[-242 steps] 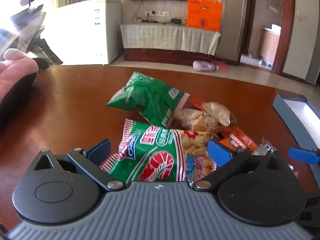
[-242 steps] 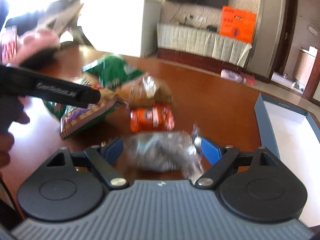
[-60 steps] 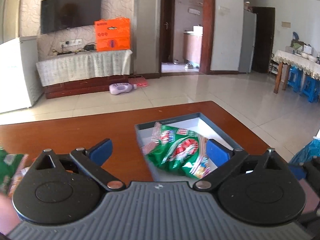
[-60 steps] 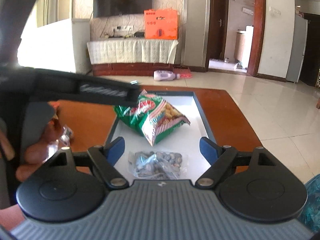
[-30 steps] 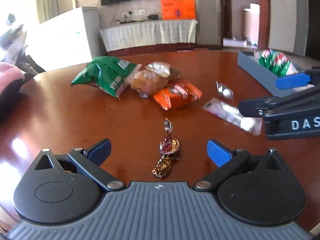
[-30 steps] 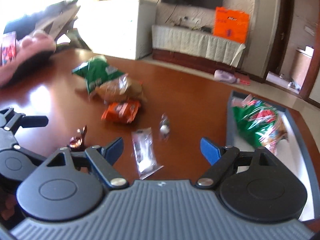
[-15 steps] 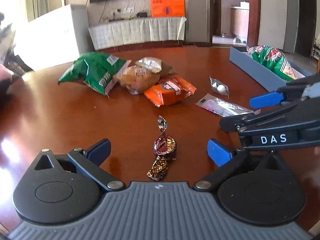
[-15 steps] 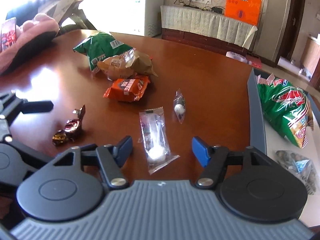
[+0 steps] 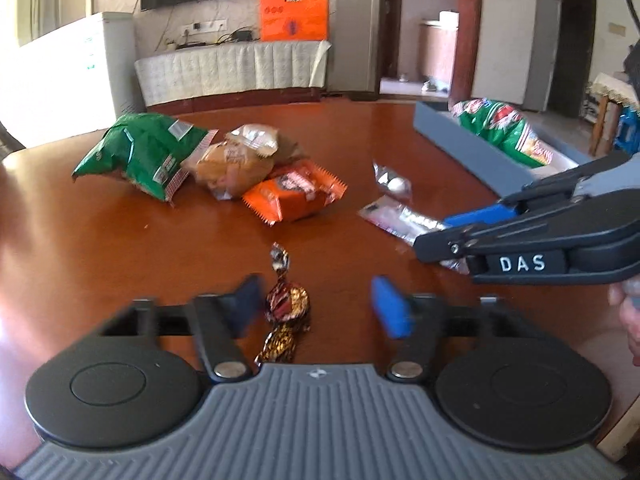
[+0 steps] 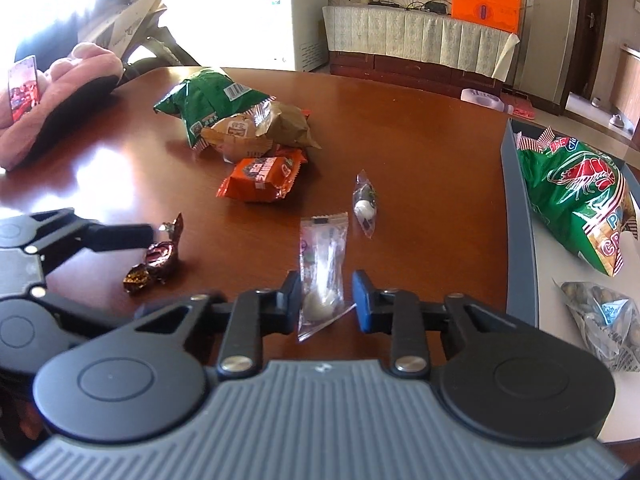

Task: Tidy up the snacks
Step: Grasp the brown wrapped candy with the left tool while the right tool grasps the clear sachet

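Note:
My left gripper is low over the brown table, its jaws closing on a brown-and-gold wrapped candy that touches the left pad only. My right gripper is closing around a clear packet with a white sweet; a sliver of gap shows at the right pad. Further back lie a green chip bag, a bun pack, an orange pack and a small clear-wrapped sweet. The grey-blue box at right holds a green shrimp-chip bag and a nut bag.
A pink plush item lies at the table's far left edge. One finger of the left gripper reaches in from the left in the right wrist view. A white freezer and a covered sideboard stand beyond the table.
Both pairs of jaws have narrowed from wide apart. The left ones now flank the wrapped candy closely, and the right ones have drawn in around the clear packet. Both views sit slightly nearer the table.

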`<action>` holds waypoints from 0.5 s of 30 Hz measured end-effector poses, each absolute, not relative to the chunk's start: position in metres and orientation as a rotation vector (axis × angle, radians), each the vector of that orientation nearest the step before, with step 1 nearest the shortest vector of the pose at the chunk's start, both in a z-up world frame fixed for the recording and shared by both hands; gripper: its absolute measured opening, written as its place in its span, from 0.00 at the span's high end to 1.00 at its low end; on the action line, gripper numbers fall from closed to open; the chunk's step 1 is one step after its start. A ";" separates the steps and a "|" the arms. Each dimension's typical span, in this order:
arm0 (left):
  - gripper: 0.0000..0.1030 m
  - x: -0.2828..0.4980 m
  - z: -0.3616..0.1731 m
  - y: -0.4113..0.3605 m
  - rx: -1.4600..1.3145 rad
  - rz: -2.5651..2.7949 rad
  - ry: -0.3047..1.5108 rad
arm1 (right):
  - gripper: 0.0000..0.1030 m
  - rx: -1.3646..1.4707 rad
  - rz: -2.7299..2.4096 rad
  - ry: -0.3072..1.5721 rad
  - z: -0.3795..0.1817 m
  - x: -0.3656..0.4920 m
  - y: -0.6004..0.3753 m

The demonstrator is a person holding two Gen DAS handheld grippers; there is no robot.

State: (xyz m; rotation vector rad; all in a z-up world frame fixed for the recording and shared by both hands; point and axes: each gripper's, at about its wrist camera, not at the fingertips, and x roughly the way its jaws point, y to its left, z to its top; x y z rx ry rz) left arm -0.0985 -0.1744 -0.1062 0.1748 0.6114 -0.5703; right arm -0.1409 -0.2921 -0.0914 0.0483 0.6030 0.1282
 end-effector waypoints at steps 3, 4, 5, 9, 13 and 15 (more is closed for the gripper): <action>0.72 -0.095 -0.105 -0.172 0.164 -0.565 0.610 | 0.71 0.053 0.128 0.604 -0.090 -0.140 -0.294; 0.74 -0.094 -0.105 -0.172 0.160 -0.563 0.613 | 0.71 0.054 0.128 0.604 -0.090 -0.140 -0.294; 0.74 -0.093 -0.104 -0.171 0.158 -0.561 0.616 | 0.71 0.056 0.128 0.605 -0.090 -0.140 -0.294; 0.74 -0.092 -0.104 -0.171 0.167 -0.539 0.620 | 0.72 0.058 0.130 0.604 -0.090 -0.141 -0.294; 0.74 -0.088 -0.103 -0.168 0.161 -0.498 0.619 | 0.73 0.066 0.135 0.589 -0.087 -0.144 -0.296; 0.74 -0.086 -0.103 -0.166 0.157 -0.484 0.622 | 0.73 0.067 0.134 0.586 -0.086 -0.145 -0.297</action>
